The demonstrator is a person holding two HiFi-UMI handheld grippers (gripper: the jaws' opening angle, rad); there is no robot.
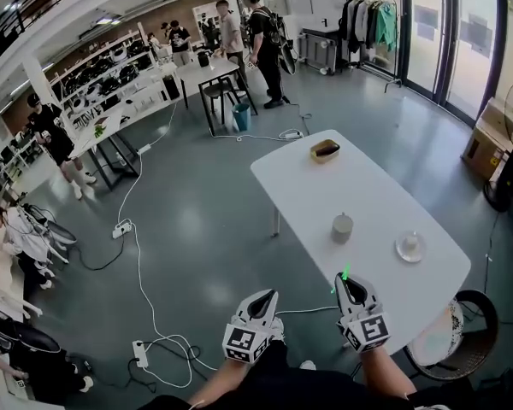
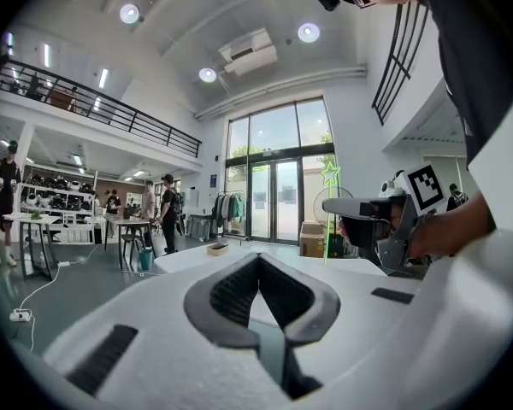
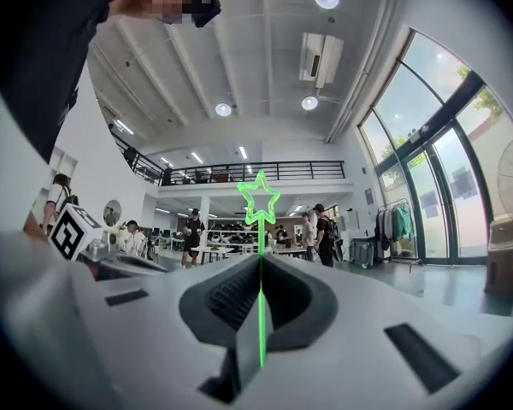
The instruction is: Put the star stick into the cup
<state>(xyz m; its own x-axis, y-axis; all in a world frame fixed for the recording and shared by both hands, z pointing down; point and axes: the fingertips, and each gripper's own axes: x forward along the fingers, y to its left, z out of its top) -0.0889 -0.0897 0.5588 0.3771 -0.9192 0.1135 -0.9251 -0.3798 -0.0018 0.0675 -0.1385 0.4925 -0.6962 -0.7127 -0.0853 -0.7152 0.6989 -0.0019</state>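
The green star stick (image 1: 344,274) stands upright between the shut jaws of my right gripper (image 1: 350,287), above the table's near edge. In the right gripper view its stem runs up between the pads to the star outline (image 3: 259,199). The grey cup (image 1: 341,227) stands upright on the white table (image 1: 359,186), a short way beyond the right gripper. My left gripper (image 1: 262,301) is off the table's near left edge, shut with nothing in it (image 2: 258,259). From the left gripper view I see the right gripper (image 2: 372,216) holding the star stick (image 2: 329,175).
A small white saucer (image 1: 409,247) with something on it lies right of the cup. A tan tray (image 1: 325,150) sits at the table's far end. A round chair (image 1: 449,336) stands at the near right. Cables and power strips (image 1: 141,353) cross the floor at left. People stand far off.
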